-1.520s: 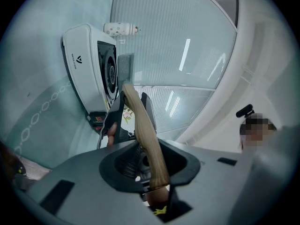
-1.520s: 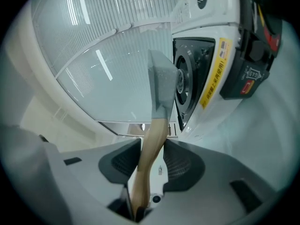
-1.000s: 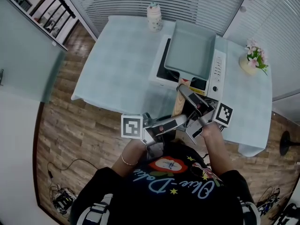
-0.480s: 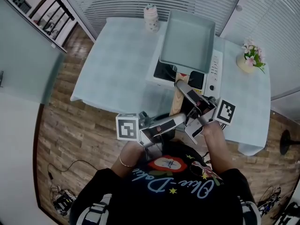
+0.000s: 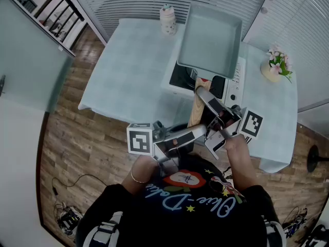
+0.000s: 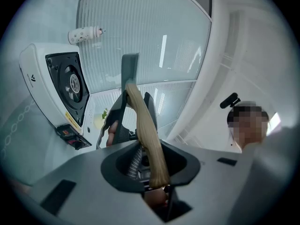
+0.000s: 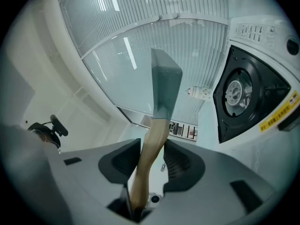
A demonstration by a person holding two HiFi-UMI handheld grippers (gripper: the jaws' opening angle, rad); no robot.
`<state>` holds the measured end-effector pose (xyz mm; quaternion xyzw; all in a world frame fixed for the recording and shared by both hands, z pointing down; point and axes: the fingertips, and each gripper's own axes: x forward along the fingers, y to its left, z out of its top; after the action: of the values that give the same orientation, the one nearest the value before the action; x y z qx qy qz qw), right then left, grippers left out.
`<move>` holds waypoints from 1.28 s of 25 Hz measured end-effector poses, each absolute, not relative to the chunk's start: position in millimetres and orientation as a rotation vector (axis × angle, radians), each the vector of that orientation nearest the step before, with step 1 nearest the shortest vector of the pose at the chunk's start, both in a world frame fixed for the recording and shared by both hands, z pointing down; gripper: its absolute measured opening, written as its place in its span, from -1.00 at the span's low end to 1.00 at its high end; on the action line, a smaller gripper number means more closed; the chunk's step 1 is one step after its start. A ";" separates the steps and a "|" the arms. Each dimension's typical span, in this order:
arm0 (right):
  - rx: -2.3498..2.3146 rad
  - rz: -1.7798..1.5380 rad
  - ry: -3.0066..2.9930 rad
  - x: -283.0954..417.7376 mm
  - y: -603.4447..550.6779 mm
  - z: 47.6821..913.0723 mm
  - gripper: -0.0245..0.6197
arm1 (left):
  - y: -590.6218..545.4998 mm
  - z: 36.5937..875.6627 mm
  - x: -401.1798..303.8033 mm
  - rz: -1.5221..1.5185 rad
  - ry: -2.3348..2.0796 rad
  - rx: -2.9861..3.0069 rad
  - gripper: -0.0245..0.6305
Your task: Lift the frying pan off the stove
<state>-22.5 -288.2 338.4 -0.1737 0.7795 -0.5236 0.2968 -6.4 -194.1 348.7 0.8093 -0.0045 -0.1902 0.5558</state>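
Observation:
The square grey-green frying pan (image 5: 211, 37) hangs tilted above the white stove (image 5: 235, 81), whose black cooktop (image 5: 181, 76) shows under it. Its wooden handle (image 5: 195, 111) runs back toward me. My right gripper (image 5: 206, 103) is shut on the handle nearer the pan, and my left gripper (image 5: 196, 131) is shut on the handle's near end. In the left gripper view the handle (image 6: 149, 142) passes between the jaws of the left gripper (image 6: 145, 162), the pan (image 6: 130, 69) edge-on beyond. The right gripper (image 7: 147, 162) clamps the handle (image 7: 152, 146) below the pan (image 7: 166, 81).
A pale bottle (image 5: 167, 18) stands at the table's far edge, left of the stove. A vase of pink flowers (image 5: 277, 65) sits at the right. The light tablecloth (image 5: 123, 71) covers the table to the left. Wooden floor surrounds it.
The pan has risen off the stove and moved away from me, uncovering the black cooktop. Both grippers have stayed shut on the handle.

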 end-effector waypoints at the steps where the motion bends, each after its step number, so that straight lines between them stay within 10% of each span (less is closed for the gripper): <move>1: -0.462 -1.387 2.077 -22.6 -288.0 337.0 -0.49 | -194.0 348.2 -6.5 -0.450 -0.008 1.913 -0.64; 32: -0.469 -1.381 2.093 -22.3 -287.7 336.7 -0.48 | -193.4 347.2 -5.6 -0.449 -0.002 1.910 -0.64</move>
<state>-22.3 -287.7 336.7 -0.1758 0.7850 -0.5179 0.2910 -5.6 -193.4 347.2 0.8091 -0.0009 -0.1902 0.5561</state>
